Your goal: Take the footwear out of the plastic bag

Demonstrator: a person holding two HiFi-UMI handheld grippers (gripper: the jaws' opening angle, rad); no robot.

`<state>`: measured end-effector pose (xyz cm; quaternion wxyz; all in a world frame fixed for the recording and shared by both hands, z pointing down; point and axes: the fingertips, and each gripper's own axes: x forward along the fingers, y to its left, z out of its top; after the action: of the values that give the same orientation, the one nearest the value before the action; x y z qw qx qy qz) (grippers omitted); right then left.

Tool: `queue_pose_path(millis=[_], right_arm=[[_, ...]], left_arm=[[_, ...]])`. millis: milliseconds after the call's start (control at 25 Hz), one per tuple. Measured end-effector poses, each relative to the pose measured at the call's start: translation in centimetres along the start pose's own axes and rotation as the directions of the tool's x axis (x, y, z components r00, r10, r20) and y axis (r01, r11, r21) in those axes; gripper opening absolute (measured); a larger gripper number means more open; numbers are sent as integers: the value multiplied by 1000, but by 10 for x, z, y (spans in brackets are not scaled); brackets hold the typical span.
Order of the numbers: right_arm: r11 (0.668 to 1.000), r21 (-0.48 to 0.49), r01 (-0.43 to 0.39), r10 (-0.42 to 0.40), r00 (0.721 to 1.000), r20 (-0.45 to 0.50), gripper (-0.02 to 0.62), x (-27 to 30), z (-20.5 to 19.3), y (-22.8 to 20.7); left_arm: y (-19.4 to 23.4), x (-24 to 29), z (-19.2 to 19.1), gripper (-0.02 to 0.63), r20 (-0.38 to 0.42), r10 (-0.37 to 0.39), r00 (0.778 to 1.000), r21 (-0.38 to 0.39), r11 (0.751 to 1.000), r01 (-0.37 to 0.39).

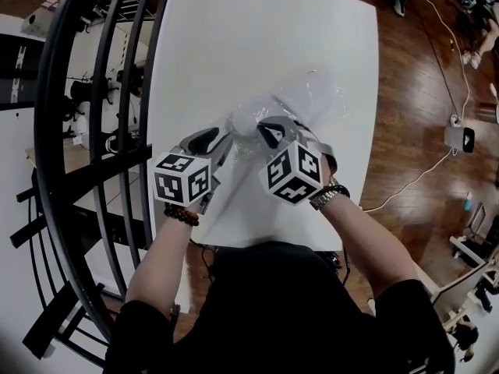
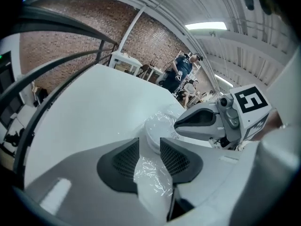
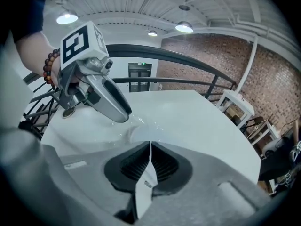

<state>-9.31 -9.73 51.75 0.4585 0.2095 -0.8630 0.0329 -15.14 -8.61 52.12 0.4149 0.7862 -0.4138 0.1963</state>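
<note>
Plastic bag (image 2: 153, 175) gripped by left tongs (image 2: 149, 144) and right tongs (image 3: 150, 149); left gripper view reveals probable footwear (image 2: 159, 126).

Bagged footwear (image 2: 156, 126): only a pale rounded form through the crinkled plastic bag (image 1: 312, 100); kind, and whether one piece or a pair, cannot be told.

Head view: surface (image 1: 257, 37) cut off at top edge; near edge hidden behind the person's arms. The marker cube (image 1: 295, 172) covers much of the right gripper (image 1: 270, 133).

Left gripper view: people (image 2: 181, 72) far off, too small to make out.

Right gripper view: film pinched between the fingers (image 3: 164, 166); its lower end drops into a dark gap, unseen.
</note>
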Motion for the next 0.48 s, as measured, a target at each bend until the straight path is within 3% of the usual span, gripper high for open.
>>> queue_pose_path(millis=[480], right_arm=[[1000,-9,-5,5,999,44,-5,-17,6,4]], left_arm=[[-10,10,-15,140,-80,-79,994,-103,992,71]])
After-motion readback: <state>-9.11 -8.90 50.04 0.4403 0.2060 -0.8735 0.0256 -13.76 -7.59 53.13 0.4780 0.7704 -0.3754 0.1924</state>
